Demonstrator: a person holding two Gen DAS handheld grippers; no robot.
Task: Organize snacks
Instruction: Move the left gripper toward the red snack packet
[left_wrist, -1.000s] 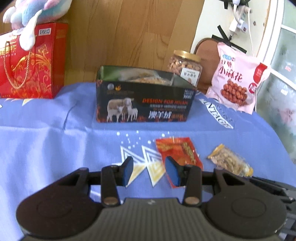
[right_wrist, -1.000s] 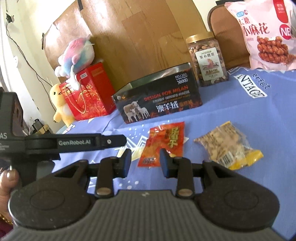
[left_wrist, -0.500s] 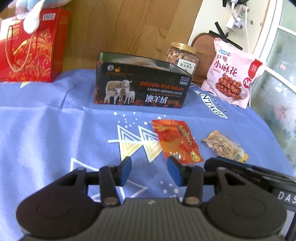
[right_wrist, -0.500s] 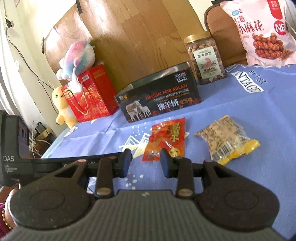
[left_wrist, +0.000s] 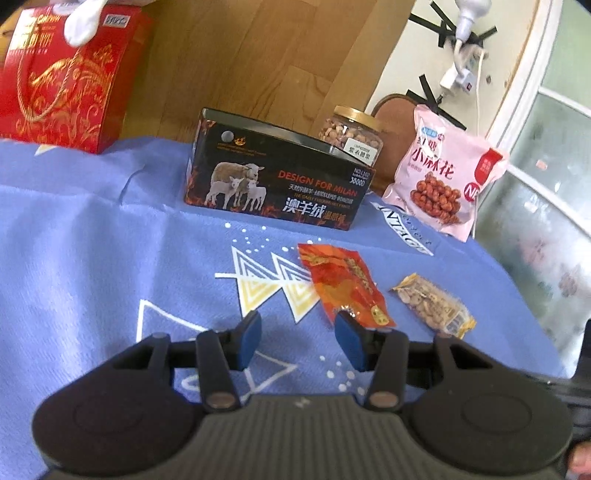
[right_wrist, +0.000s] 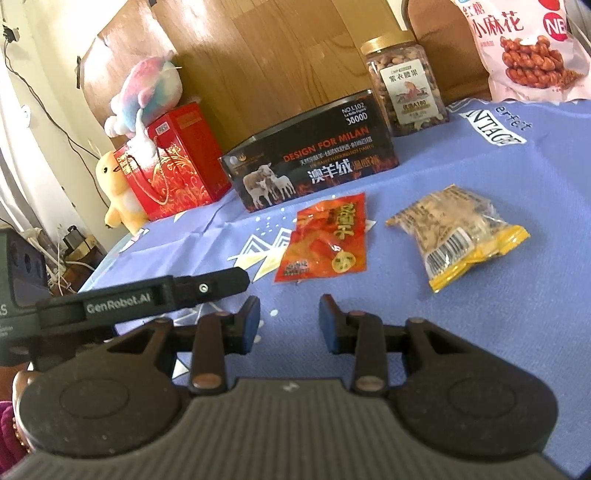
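Left gripper (left_wrist: 297, 341): jaws partly apart with only blue cloth between the pads, nothing held; its right-hand pad stood just at the near end of the red snack packet (left_wrist: 343, 286), and contact could not be judged. The log's last two figures differed by no more than two, so no opening is claimed. Right gripper (right_wrist: 289, 325): jaws likewise partly apart and empty, held short of the same packet, with the nut packet (right_wrist: 458, 236) lying apart from it to the right. Beyond both packets stood the open black box (left_wrist: 277, 188) on the blue tablecloth (left_wrist: 92, 258), the nut jar (left_wrist: 351, 134) behind it and the pink bag (left_wrist: 443, 184) leaning alongside. Progress, as judged: early. Both loose packets remained on the cloth; each still awaited pickup and, presumably, placement in the box.
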